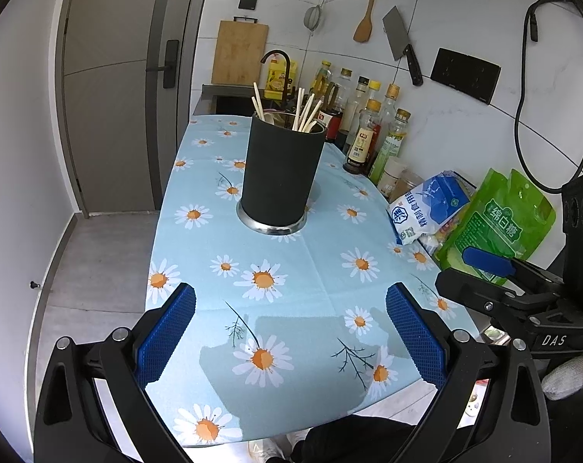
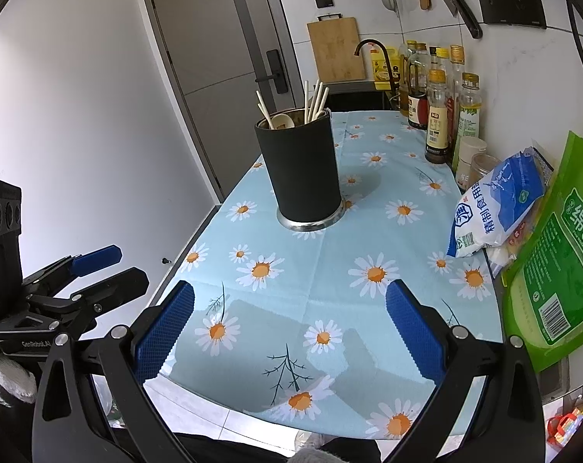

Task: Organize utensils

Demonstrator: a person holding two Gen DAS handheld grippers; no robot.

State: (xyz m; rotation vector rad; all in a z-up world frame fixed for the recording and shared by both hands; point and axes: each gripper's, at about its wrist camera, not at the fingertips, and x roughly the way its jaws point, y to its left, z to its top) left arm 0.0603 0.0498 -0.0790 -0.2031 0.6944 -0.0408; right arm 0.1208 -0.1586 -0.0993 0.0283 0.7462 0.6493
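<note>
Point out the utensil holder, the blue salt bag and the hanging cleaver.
utensil holder (image 1: 282, 171): left wrist view, middle of its dark side wall.
blue salt bag (image 2: 496, 208): right wrist view, centre of its printed front.
hanging cleaver (image 1: 396, 32): left wrist view, flat of the blade.

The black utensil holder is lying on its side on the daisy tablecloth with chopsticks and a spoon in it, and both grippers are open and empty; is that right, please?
Not quite: the black utensil holder stands upright on the daisy tablecloth, as the left wrist view shows. The chopsticks and a spoon do sit in it, and the left gripper and right gripper are open and empty.
</note>
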